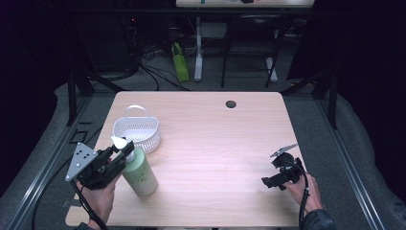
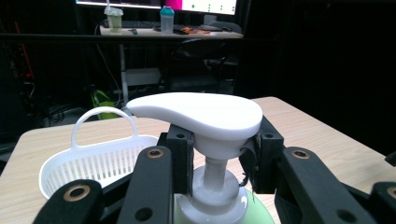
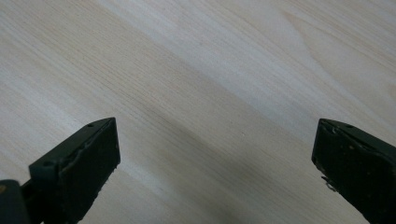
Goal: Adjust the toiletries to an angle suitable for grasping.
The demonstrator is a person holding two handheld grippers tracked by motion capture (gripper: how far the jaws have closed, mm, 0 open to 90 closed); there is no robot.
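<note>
We judge the work barely begun: the green pump bottle (image 1: 139, 171) stands upright on the desk (image 1: 215, 143), just in front of the white basket (image 1: 136, 132), which we take as its likely destination (it looks empty). What is done is the grip. Our left gripper (image 2: 219, 161) has its jaws closed on the neck under the white pump head (image 2: 198, 112); lifting and placing remain. Our right gripper (image 3: 212, 163) hovers low over bare wood, jaws wide apart, holding nothing.
</note>
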